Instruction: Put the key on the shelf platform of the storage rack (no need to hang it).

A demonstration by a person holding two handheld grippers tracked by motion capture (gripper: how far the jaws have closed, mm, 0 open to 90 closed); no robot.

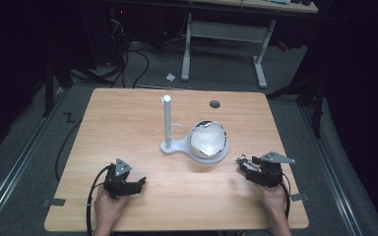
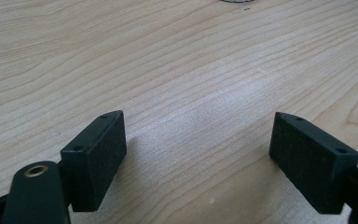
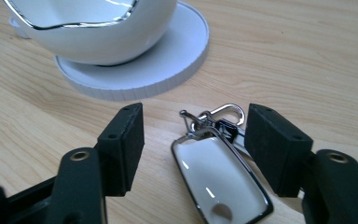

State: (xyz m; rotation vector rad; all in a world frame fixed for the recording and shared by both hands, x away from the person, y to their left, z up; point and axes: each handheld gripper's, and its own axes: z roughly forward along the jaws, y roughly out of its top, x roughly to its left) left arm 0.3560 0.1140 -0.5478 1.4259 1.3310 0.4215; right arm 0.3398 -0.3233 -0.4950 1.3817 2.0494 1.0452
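Right gripper poised over a key fob, its fingers spread and nothing yet gripped.

At the lower right of the high view, the right gripper [image 1: 250, 169] sits low over the table [image 1: 142, 201]; in its own view a white, chrome-rimmed key fob [image 3: 219, 179] with a clasp lies flat between wide-open fingers [image 3: 121, 147], seemingly untouched. The left gripper [image 2: 198, 158] rests open and empty at the lower left. A white bowl [image 1: 207, 139] on a stand [image 1: 167, 123] lies mid-frame, probably the goal. Next: close squarely on the fob, then lift.
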